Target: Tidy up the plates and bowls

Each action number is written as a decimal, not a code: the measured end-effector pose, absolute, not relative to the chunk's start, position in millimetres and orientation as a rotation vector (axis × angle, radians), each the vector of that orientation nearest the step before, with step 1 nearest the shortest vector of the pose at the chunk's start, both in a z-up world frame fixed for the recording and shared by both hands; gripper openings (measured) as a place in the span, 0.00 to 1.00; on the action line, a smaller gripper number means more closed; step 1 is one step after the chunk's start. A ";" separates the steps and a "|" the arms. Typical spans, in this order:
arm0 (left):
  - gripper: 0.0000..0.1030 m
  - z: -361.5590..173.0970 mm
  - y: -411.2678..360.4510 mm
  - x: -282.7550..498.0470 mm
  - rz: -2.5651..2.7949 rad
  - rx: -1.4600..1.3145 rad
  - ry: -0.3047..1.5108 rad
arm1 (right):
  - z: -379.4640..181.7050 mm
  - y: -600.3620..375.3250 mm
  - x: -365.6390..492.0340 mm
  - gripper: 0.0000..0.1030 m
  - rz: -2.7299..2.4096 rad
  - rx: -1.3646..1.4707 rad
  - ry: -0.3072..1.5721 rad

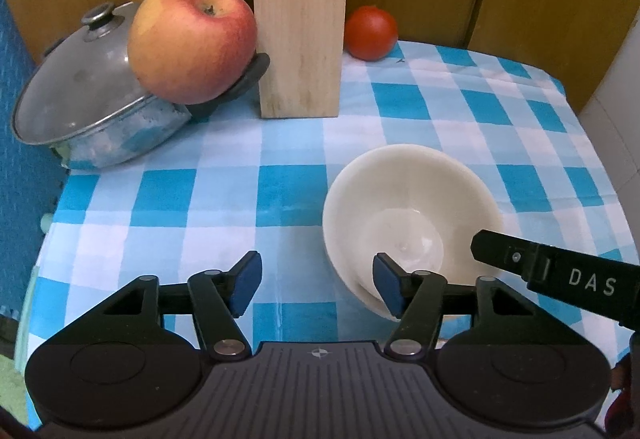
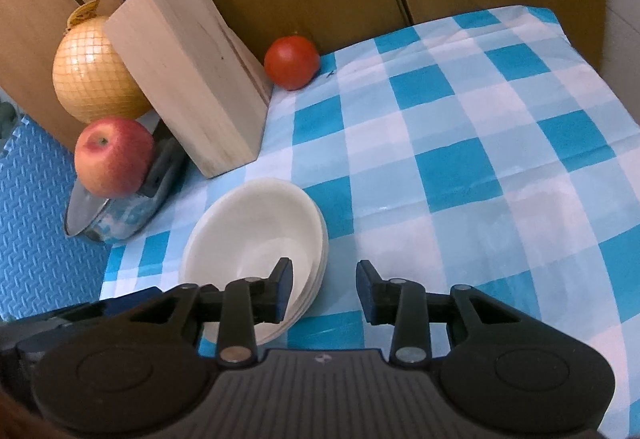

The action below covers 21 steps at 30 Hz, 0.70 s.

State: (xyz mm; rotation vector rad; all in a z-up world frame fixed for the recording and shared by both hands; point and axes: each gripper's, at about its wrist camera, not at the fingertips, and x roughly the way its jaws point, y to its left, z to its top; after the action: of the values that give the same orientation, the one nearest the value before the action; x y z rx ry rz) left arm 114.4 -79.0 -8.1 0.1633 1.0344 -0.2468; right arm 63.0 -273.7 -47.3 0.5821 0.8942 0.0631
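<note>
Plainly both sets of jaws stand released: the left gripper (image 1: 316, 289) and right gripper (image 2: 324, 291) flank the stacked cream-white ceramic bowls (image 2: 256, 255), low centre-left in the right view, on the blue-and-white checked tablecloth (image 2: 460, 167). Stacking looks done; no plates show. Upper left stand a pale wooden knife block (image 2: 188, 87) and a red apple (image 2: 114, 157).

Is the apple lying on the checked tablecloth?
No, the apple rests on the pot's lid, above the tablecloth.
</note>
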 end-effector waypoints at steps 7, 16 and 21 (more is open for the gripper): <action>0.66 -17.5 -84.2 121.9 -0.242 0.166 1.063 | -55.4 -271.2 70.5 0.33 0.084 0.600 0.924; 0.41 -27.3 -88.3 130.1 -0.255 0.140 1.106 | -62.4 -274.7 77.6 0.27 0.095 0.624 0.943; 0.30 -27.7 -95.1 129.3 -0.271 0.163 1.097 | -63.7 -274.4 80.9 0.17 0.122 0.643 0.941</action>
State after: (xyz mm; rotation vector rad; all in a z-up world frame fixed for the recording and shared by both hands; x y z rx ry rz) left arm 129.3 -95.1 -27.7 0.1630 1.0970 -0.2710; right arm 80.9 -274.4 -63.7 0.6435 0.9415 0.1216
